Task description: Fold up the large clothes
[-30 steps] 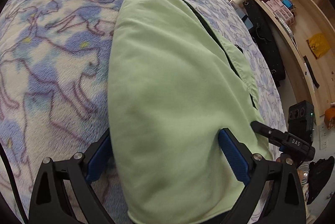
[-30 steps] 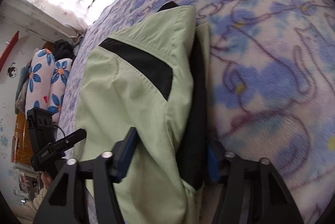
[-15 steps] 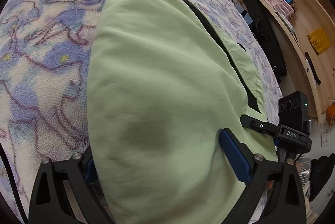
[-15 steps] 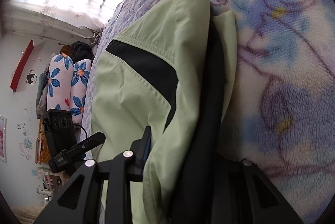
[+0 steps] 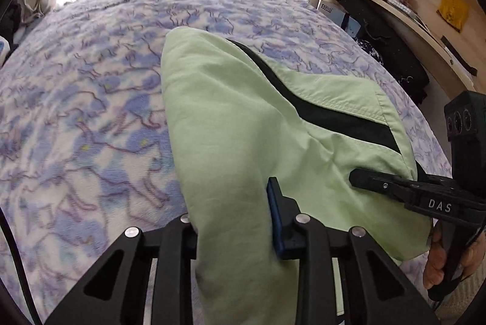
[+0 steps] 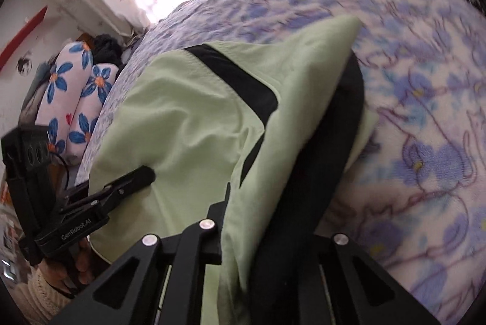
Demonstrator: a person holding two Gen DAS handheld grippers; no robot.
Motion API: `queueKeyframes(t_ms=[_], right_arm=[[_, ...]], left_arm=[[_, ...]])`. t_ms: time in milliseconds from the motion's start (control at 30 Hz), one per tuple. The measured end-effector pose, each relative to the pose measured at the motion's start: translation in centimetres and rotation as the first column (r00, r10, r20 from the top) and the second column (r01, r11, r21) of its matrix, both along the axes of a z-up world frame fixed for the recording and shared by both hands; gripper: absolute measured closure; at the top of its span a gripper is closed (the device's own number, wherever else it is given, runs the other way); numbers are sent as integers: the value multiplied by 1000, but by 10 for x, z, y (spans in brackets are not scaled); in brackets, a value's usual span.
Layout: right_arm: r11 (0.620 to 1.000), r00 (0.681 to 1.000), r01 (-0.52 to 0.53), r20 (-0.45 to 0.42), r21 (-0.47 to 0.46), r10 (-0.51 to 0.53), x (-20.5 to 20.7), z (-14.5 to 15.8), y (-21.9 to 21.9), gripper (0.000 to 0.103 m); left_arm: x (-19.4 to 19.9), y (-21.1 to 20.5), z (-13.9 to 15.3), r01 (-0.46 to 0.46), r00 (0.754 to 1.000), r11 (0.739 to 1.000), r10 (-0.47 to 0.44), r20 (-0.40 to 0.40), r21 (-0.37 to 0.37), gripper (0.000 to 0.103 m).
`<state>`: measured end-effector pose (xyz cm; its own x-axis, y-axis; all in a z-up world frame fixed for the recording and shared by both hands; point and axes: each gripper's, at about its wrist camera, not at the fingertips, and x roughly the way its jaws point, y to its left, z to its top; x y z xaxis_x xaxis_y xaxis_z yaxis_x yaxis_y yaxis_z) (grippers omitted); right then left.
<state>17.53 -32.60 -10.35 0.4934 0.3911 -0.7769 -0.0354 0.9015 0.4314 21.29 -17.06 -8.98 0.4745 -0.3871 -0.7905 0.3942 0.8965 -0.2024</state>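
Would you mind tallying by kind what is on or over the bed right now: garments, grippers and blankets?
Garments: 1, the green garment, folded on the bed.
Grippers: 2, the left gripper and the right gripper, each shut on the garment's near edge.
Blankets: 1, the floral blanket.
Total: 4

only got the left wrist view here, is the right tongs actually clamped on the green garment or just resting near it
Observer: Clamped. In the right wrist view the right tongs pinch a bunched edge of the green garment.
Operator: just the green layer?
Observer: No, a black lining sits in that grip beside the green.
Operator: anything past the bed on that side
Observer: Two blue-flowered pillows lie beyond the floral blanket, by the wall.
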Motion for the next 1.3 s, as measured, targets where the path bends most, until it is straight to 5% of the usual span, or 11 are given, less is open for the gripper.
queueKeyframes(t_ms=[333, 567, 700, 867, 1000, 1067, 1133, 1200, 1300], right_arm=[[990, 984, -142, 110, 26, 138, 32, 68, 108, 94], [979, 963, -194, 203, 58, 179, 138, 93, 194, 94], [982, 959, -169, 245, 88, 143, 209, 87, 226, 94], [984, 960, -111, 270, 140, 70, 292, 63, 248, 94], [982, 978, -55, 207, 180, 16, 353, 4, 248, 93], [989, 994, -27, 106, 146, 11, 374, -41, 247, 88], [990, 999, -46, 10, 133, 45, 383, -85, 246, 69], [985, 995, -70, 78, 160, 58, 373, -90, 240, 70], [991, 988, -110, 114, 76, 101, 362, -80, 243, 67]], left_arm=[[4, 164, 78, -82, 997, 997, 82, 15, -3, 77], [105, 264, 130, -115, 991, 989, 108, 82, 91, 77], [184, 301, 137, -130, 984, 983, 112, 136, 128, 77], [283, 322, 115, -123, 976, 980, 91, 197, 159, 76], [358, 344, 55, -146, 985, 984, 135, 108, 100, 72], [386, 354, 4, -190, 982, 974, 189, 25, 119, 63], [394, 358, -45, -271, 959, 942, 283, -31, 200, 29], [388, 373, -58, -376, 926, 916, 374, 42, 138, 10], [379, 385, -58, -403, 915, 911, 400, 57, 82, 9]])
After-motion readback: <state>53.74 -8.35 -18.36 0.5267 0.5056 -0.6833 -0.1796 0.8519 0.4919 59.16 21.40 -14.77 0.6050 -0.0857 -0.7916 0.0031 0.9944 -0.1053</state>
